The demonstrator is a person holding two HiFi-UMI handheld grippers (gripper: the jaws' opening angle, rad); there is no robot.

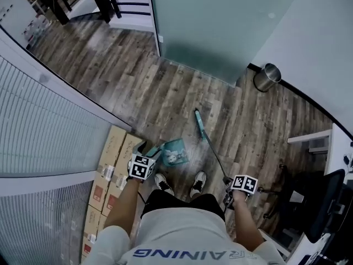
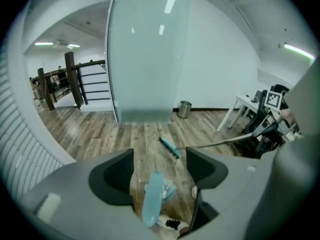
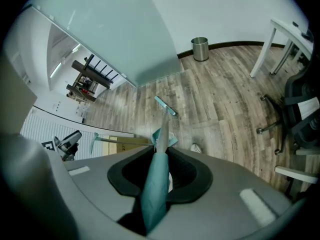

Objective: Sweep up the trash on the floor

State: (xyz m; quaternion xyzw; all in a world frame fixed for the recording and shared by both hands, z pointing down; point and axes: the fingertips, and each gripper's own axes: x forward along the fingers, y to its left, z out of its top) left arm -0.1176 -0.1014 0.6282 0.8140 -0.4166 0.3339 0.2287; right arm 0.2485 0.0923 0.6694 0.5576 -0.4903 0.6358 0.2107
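Both arms angle down at bottom centre. The left gripper (image 2: 160, 156) gapes wide around the dustpan handle (image 2: 151, 204), not pinching it. The right gripper (image 3: 161, 160) clamps the broom handle (image 3: 156, 189). There's trash (image 1: 172, 158) in the dustpan (image 1: 177, 146), and boxes (image 1: 113, 173) crowd the lower left.

We cannot identify what lies in the dustpan (image 1: 174, 152), lower centre of the head view: too small. There the marker cube (image 1: 244, 184) of the right gripper (image 1: 229, 193) covers its fingers and the top of the broom handle (image 1: 214, 153). Cardboard boxes (image 1: 113, 150) are cut off at the lower left edge, an office chair (image 1: 330, 199) at the right. In the left gripper view the dustpan handle (image 2: 151, 199) is blurred, its near end behind the left gripper (image 2: 160, 168).
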